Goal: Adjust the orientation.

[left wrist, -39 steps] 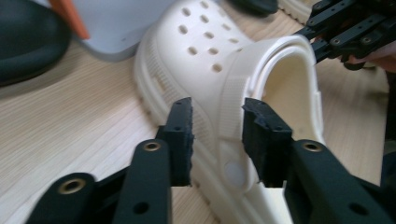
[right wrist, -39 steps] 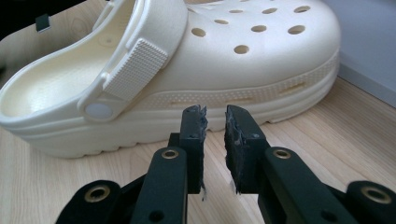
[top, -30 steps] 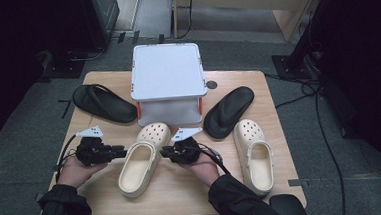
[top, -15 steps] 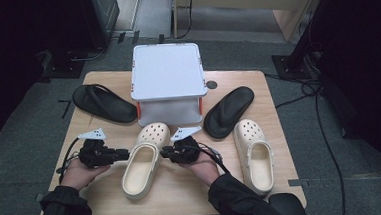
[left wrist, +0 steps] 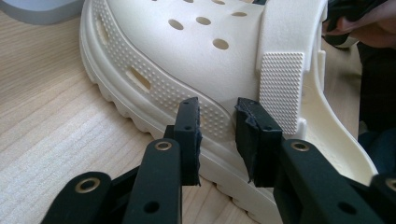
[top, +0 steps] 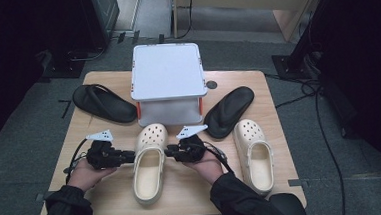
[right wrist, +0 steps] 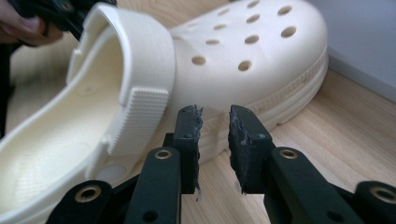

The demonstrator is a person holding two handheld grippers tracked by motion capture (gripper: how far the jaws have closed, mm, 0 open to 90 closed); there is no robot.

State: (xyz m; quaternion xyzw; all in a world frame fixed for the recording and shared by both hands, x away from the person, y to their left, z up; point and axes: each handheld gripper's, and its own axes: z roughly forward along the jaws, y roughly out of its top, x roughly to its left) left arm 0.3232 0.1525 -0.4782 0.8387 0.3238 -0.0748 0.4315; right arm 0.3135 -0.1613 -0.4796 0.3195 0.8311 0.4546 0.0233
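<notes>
A cream clog (top: 149,162) lies in the middle of the wooden table (top: 111,202), toe toward a white box (top: 166,71). My left gripper (top: 131,154) points at its left side and my right gripper (top: 168,151) at its right side. In the left gripper view the left gripper (left wrist: 217,112) stands narrowly open at the clog's (left wrist: 154,51) dotted side wall, with nothing between the jaws. The right gripper (right wrist: 214,116) is likewise narrowly open beside the clog (right wrist: 243,42), also empty. Both pairs of jaws have just been opening.
A second cream clog (top: 254,153) lies at the right. Two black flip-flops flank the box: one on the left (top: 103,103), one on the right (top: 228,110). A small dark disc (top: 211,84) sits by the box. The table's front edge is near the person's sleeves.
The middle clog's heel has swung to the right, so it now lies nearly straight. Both grippers have stayed at its sides, the left one edging slightly inward.
</notes>
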